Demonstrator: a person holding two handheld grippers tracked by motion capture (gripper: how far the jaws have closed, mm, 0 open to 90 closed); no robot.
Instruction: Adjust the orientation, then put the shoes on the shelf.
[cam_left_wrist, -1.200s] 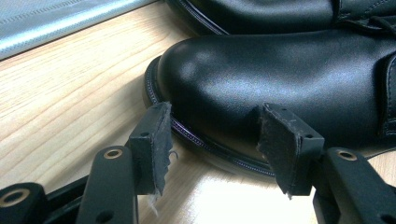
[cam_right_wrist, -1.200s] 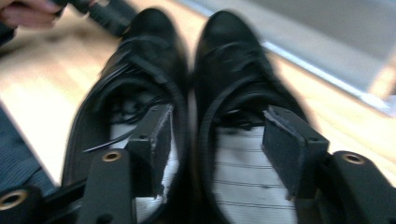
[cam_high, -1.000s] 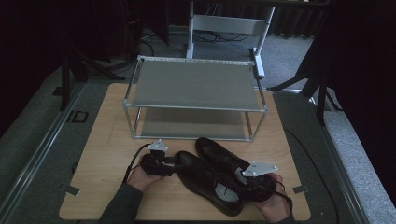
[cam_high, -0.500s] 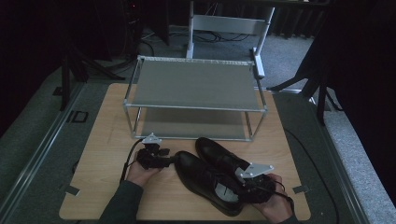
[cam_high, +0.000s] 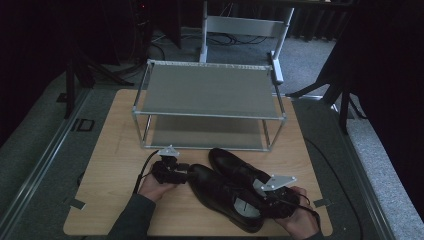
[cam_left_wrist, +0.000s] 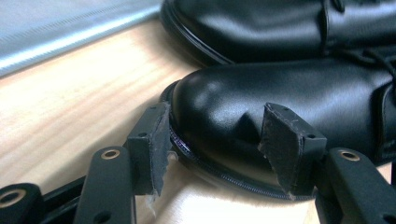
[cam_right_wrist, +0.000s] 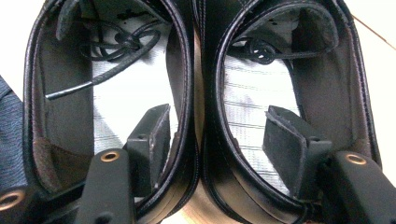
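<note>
Two black leather lace-up shoes lie side by side on the wooden table (cam_high: 115, 150), toes toward the rack. At the toe of the near shoe (cam_high: 220, 192) is my left gripper (cam_high: 184, 171). It stands open (cam_left_wrist: 215, 121), and its pads (cam_left_wrist: 152, 140) straddle the glossy toe cap (cam_left_wrist: 261, 93). The far shoe (cam_left_wrist: 261, 28) lies just behind. My right gripper (cam_high: 257, 199) is at the heels and also open (cam_right_wrist: 217, 121). One of its jaws sits inside the near shoe (cam_right_wrist: 116, 98) and the other inside the far shoe (cam_right_wrist: 252, 93), with their adjoining walls between.
A two-tier metal shoe rack (cam_high: 207, 115) stands behind the shoes, and both shelves are bare. Its lower edge (cam_left_wrist: 70, 28) shows close to the left gripper. A dark sleeve (cam_right_wrist: 7, 126) lies beside the near shoe. Chair legs and cables stand beyond the table.
My left gripper has shifted slightly toward the rack and closer onto the near shoe's toe. The right gripper and both shoes have barely moved.
</note>
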